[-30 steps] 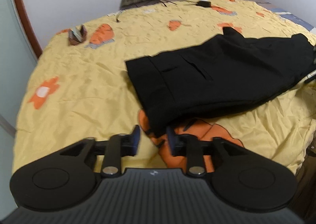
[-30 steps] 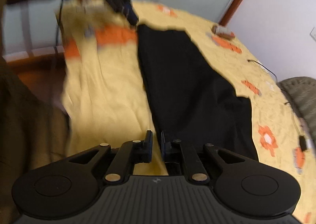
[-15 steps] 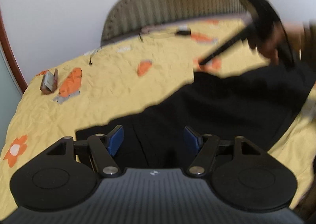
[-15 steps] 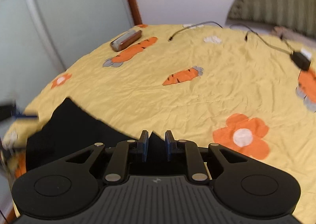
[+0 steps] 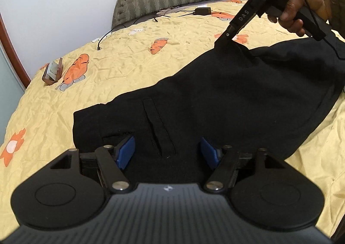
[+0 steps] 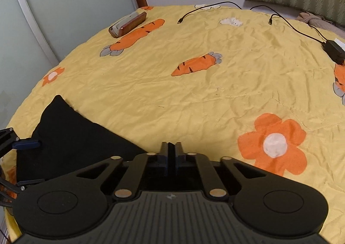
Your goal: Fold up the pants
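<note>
Folding black pants (image 5: pixel 215 97) on the yellow carrot-print bed (image 5: pixel 120 58).
Hovering low over the waistband end, left gripper (image 5: pixel 167 152) spread wide and released, blue pads (image 5: pixel 126 152) on either side of the pocket slit; farther right, right gripper (image 6: pixel 170 154) clenched on a pinch of black cloth, lifting the pants' far edge off the bed.

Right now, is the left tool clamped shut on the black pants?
No, the left tool is wide open, blue pads apart over the pants.
</note>
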